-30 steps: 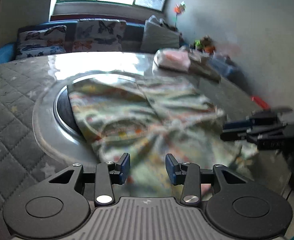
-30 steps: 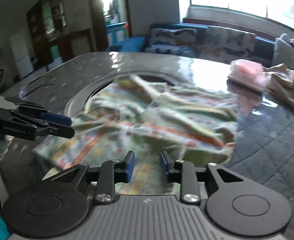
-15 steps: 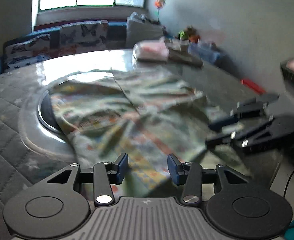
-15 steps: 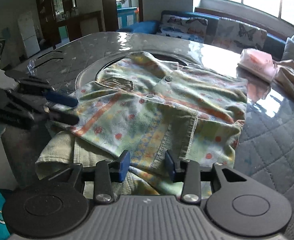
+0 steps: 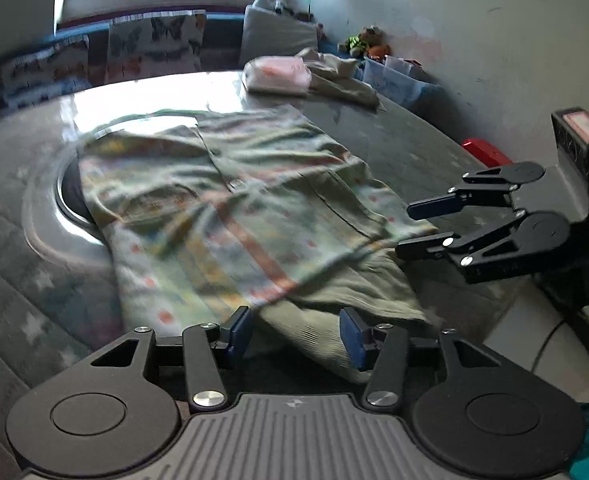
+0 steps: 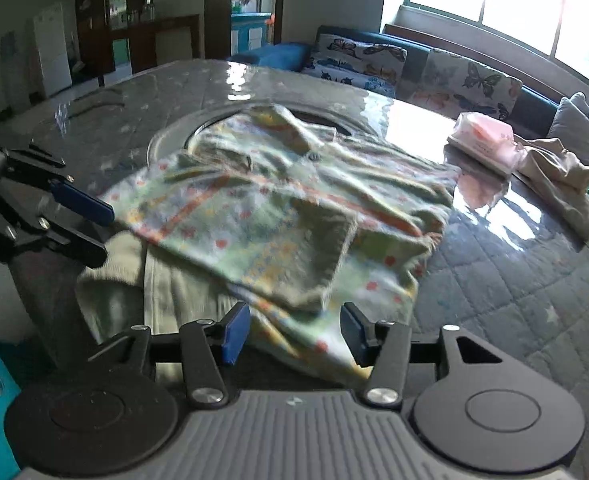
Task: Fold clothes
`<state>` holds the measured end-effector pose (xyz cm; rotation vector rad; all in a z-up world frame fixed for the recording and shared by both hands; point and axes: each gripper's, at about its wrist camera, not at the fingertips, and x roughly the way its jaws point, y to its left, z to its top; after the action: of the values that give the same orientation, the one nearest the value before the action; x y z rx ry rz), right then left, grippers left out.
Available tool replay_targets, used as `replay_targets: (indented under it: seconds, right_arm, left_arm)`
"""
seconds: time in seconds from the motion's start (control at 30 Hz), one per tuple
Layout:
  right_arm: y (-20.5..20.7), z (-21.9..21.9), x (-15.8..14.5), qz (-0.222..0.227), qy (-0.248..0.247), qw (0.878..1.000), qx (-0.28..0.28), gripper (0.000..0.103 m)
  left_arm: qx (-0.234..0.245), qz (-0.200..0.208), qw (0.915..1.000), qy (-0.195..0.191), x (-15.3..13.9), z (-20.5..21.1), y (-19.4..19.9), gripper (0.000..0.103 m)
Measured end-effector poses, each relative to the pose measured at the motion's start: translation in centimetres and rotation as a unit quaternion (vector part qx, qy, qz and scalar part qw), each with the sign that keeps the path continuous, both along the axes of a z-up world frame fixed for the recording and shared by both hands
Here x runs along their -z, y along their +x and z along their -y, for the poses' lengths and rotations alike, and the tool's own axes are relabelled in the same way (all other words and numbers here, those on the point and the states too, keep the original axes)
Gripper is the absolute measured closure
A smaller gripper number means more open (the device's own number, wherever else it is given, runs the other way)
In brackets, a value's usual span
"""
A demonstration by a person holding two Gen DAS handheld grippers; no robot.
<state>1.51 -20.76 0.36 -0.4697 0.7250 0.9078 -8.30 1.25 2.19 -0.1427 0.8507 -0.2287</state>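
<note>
Both the left gripper [image 5: 296,330] and right gripper [image 6: 294,334] hover with jaws apart and empty over the near hem of a patterned shirt [image 5: 230,208] spread on the table [image 6: 534,280] (a plain green layer [image 5: 334,308] shows beneath), so a pinch here may snag both layers.

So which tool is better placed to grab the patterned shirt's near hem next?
Probably right: the right tool is open straight over the green patterned button shirt hem, while the left tool faces plain olive fabric.
</note>
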Motion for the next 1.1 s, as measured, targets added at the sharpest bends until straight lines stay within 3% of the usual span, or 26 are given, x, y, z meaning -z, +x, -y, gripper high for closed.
replay_targets:
  seconds: [0.13, 0.3, 0.4, 0.57, 0.7, 0.93, 1.03, 1.1]
  right_arm:
    - [-0.9, 0.8, 0.2, 0.008, -0.012, 1.0, -0.008, 0.047]
    - [-1.8, 1.3, 0.5, 0.019, -0.02, 0.999, -0.021, 0.044]
    - [-2.4, 1.6, 0.8, 0.023, -0.024, 0.999, -0.029, 0.04]
    - [-2.9, 1.8, 1.4, 0.027, -0.027, 0.998, -0.043, 0.039]
    - [-3.6, 1.7, 1.7, 0.047, -0.024, 0.997, -0.064, 0.033]
    - [-3.0, -0.1, 1.6, 0.08, 0.009, 0.994, -0.074, 0.033]
    - [-2.0, -1.3, 1.3, 0.073, 0.03, 0.994, -0.076, 0.037]
    - [-1.1, -2.2, 1.1, 0.051, 0.042, 0.995, -0.08, 0.056]
  left_arm:
    - [-0.004, -0.023, 0.9997, -0.01, 0.1, 0.6, 0.1, 0.045]
    - [-0.013, -0.07, 0.997, -0.03, 1.1, 1.0, 0.7, 0.047]
    - [-0.009, -0.081, 0.9955, -0.049, 1.3, 1.0, 0.8, 0.064]
    - [-0.011, -0.068, 0.9957, -0.063, 0.5, 0.6, 1.2, 0.086]
    - [-0.016, -0.037, 0.9964, -0.075, -1.2, -0.6, 2.0, 0.089]
    - [-0.028, -0.015, 0.994, -0.104, -2.7, -2.6, 4.7, 0.09]
    - [-0.025, -0.017, 0.9936, -0.109, -2.4, -3.0, 5.2, 0.09]
    - [-0.023, -0.018, 0.9933, -0.112, -2.2, -3.3, 5.6, 0.09]
